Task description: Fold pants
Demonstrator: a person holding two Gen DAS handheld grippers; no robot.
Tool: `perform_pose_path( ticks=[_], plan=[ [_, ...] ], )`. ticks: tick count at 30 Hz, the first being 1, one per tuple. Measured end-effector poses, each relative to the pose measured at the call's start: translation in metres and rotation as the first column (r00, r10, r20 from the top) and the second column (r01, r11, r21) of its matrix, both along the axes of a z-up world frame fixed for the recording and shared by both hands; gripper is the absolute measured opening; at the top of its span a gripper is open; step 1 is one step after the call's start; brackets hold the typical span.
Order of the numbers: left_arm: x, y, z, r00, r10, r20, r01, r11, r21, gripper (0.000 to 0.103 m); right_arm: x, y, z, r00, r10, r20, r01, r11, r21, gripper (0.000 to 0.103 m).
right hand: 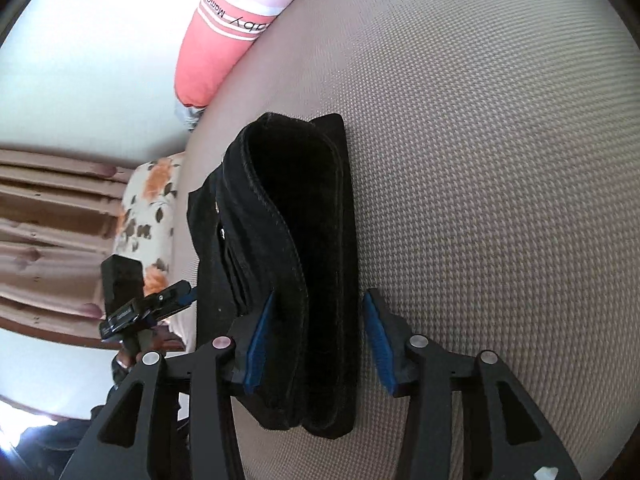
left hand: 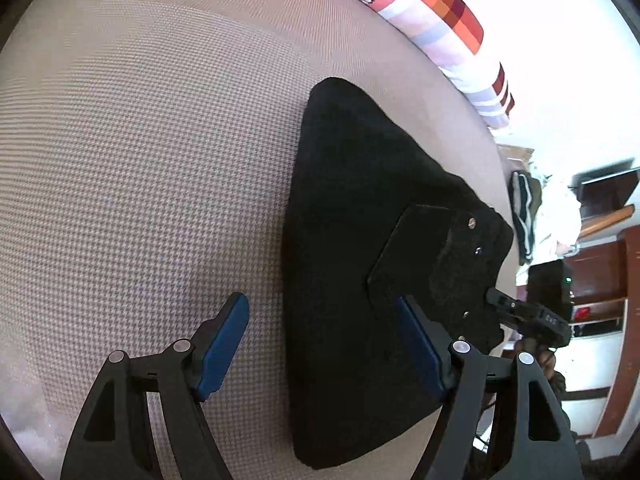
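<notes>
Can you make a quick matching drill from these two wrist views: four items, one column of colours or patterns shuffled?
Things:
1. folded pants
2. bed cover
3. left gripper finger pads
4. bolster pillow

Colours or patterns:
A. blue
B. pink with white stripes and lettering
C. black
D. beige, fine woven check

Pairs: 1-C, 2-D, 3-A, 4-B
</notes>
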State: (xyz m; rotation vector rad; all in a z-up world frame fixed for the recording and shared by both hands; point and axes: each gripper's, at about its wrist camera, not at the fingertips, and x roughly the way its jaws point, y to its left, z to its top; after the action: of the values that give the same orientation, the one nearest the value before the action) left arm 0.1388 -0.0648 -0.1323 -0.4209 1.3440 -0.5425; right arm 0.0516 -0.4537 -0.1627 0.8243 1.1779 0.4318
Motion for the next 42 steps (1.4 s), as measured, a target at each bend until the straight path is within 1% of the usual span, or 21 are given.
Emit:
perform_pose_path(
  ticks=[2,5,6,7,8,10,12,15,17,19,20,22,24,25,29,31,36,42],
  plan=[
    [0.003,-0.002,-0.001,1.000,0.003,-0.005,-0.003,1.000,-0.018,0.075,0.003,-0.003,-0.003,1.000,0.008,0.005,-0.008,0.999,0.033,0.041],
    [0.010,-0.013,-0.003,1.000,-0.023,-0.011,0.023,0.999,-0.049,0.075,0.009,-0.001,-0.005,1.000,0.024,0.016,-0.025,0.998,0.053,0.040],
    [0.011,-0.018,-0.006,0.998,-0.049,-0.038,0.045,0.995,-0.092,0.075,0.011,0.000,-0.006,0.999,0.029,0.016,-0.030,0.998,0.061,0.038],
    [0.011,-0.021,-0.007,0.998,-0.056,-0.042,0.052,0.993,-0.106,0.075,0.013,0.001,-0.006,0.999,0.036,0.015,-0.037,0.997,0.068,0.037],
    [0.010,-0.021,-0.007,0.998,-0.059,-0.032,0.055,0.993,-0.105,0.075,0.015,0.002,-0.007,0.999,0.042,0.014,-0.043,0.997,0.072,0.036],
    [0.010,-0.027,-0.006,0.996,-0.093,-0.007,0.092,0.992,-0.091,0.075,0.019,0.005,-0.010,0.998,0.058,0.016,-0.060,0.994,0.094,0.034],
    [0.008,-0.024,-0.005,0.994,-0.108,-0.001,0.107,0.989,-0.102,0.075,0.023,0.008,-0.011,0.997,0.075,0.013,-0.076,0.992,0.102,0.032],
    [0.014,-0.021,-0.009,0.996,-0.093,-0.016,0.090,0.985,-0.149,0.075,0.029,0.012,-0.012,0.996,0.088,0.024,-0.090,0.991,0.099,0.032],
    [0.017,-0.023,-0.009,0.997,-0.081,-0.014,0.078,0.985,-0.151,0.075,0.030,0.010,-0.014,0.996,0.082,0.024,-0.084,0.991,0.106,0.032],
    [0.015,-0.027,-0.006,0.997,-0.072,0.010,0.073,0.991,-0.110,0.071,0.028,0.011,-0.012,0.997,0.070,0.025,-0.072,0.992,0.100,0.032],
    [0.012,-0.032,-0.004,0.997,-0.076,0.033,0.078,0.995,-0.058,0.068,0.027,0.012,-0.011,0.998,0.064,0.026,-0.066,0.994,0.092,0.031],
    [0.006,-0.041,0.001,0.991,-0.105,0.084,0.101,0.993,0.055,0.055,0.024,0.017,-0.009,0.999,0.046,0.024,-0.048,0.996,0.078,0.031],
    [0.001,-0.049,0.003,0.984,-0.128,0.123,0.111,0.984,0.140,0.050,0.022,0.019,-0.008,0.999,0.031,0.023,-0.033,0.997,0.067,0.030],
    [0.000,-0.052,0.004,0.983,-0.129,0.133,0.107,0.981,0.163,0.050,0.022,0.020,-0.007,1.000,0.024,0.019,-0.025,0.998,0.063,0.029],
    [-0.004,-0.056,0.003,0.983,-0.117,0.145,0.084,0.973,0.213,0.050,0.021,0.023,-0.005,1.000,0.005,0.013,-0.006,0.999,0.049,0.029],
    [-0.005,-0.058,0.002,0.981,-0.121,0.149,0.084,0.969,0.233,0.050,0.021,0.027,-0.001,1.000,0.002,0.017,-0.002,1.000,0.020,0.029],
    [-0.003,-0.063,0.001,0.982,-0.120,0.143,0.084,0.968,0.236,0.050,0.022,0.041,0.010,0.999,0.009,0.043,-0.005,0.997,-0.079,0.030],
    [0.000,-0.068,0.002,0.986,-0.107,0.129,0.071,0.963,0.259,0.050,0.023,0.044,0.011,0.999,-0.022,0.034,0.025,0.996,-0.091,0.030]
  ],
)
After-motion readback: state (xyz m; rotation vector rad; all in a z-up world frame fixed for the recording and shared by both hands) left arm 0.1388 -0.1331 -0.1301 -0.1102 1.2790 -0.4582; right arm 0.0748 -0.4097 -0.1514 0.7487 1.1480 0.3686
